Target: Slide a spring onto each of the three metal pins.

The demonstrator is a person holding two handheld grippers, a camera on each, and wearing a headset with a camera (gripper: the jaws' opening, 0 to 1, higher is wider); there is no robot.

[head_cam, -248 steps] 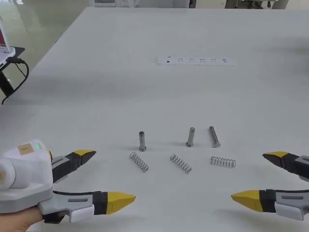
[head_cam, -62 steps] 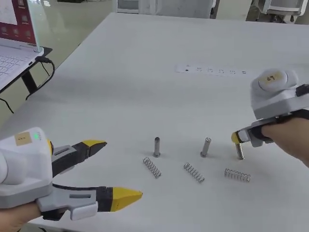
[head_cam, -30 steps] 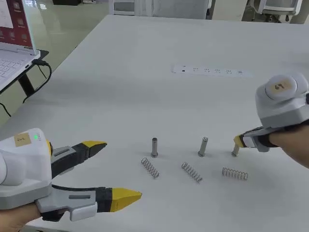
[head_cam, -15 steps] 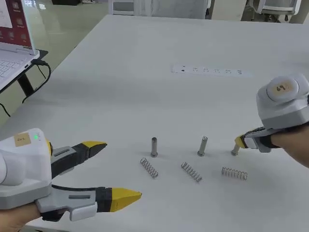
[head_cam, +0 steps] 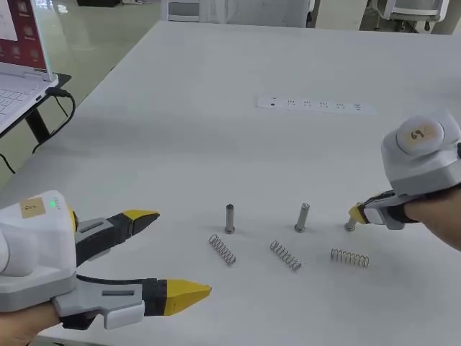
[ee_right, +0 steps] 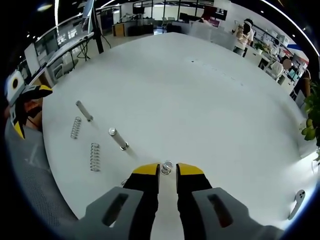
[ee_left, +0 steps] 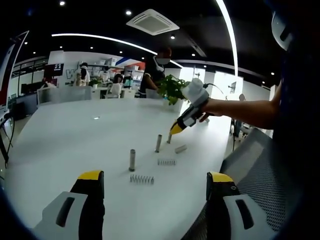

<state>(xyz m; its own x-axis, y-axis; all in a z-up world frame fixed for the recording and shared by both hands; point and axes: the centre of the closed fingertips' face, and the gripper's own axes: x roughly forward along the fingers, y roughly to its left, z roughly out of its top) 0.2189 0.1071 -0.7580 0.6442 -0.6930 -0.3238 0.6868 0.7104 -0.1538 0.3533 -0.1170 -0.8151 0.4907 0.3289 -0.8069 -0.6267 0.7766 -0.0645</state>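
Three metal pins stand in a row on the white table: the left pin (head_cam: 229,218) (ee_left: 132,160), the middle pin (head_cam: 302,217) (ee_right: 119,138) and the right pin (head_cam: 351,225) (ee_right: 167,166). In front of each lies a spring (head_cam: 222,250), (head_cam: 285,255), (head_cam: 350,257). My right gripper (head_cam: 354,215) (ee_right: 167,170) is shut on the right pin, whose head shows between the yellow tips. My left gripper (head_cam: 169,252) (ee_left: 155,177) hovers open and holding nothing at the near left, well short of the left spring (ee_left: 141,178).
A white power strip (head_cam: 315,107) lies further back on the table (head_cam: 216,130). A laptop (head_cam: 18,65) on a stand with a cable sits off the table's left edge. People stand in the background (ee_left: 155,70).
Earlier the right gripper came in from the near right and shut on the right pin, which leaned before and now stands straighter. Over the last second almost nothing moved. The left gripper stayed put.
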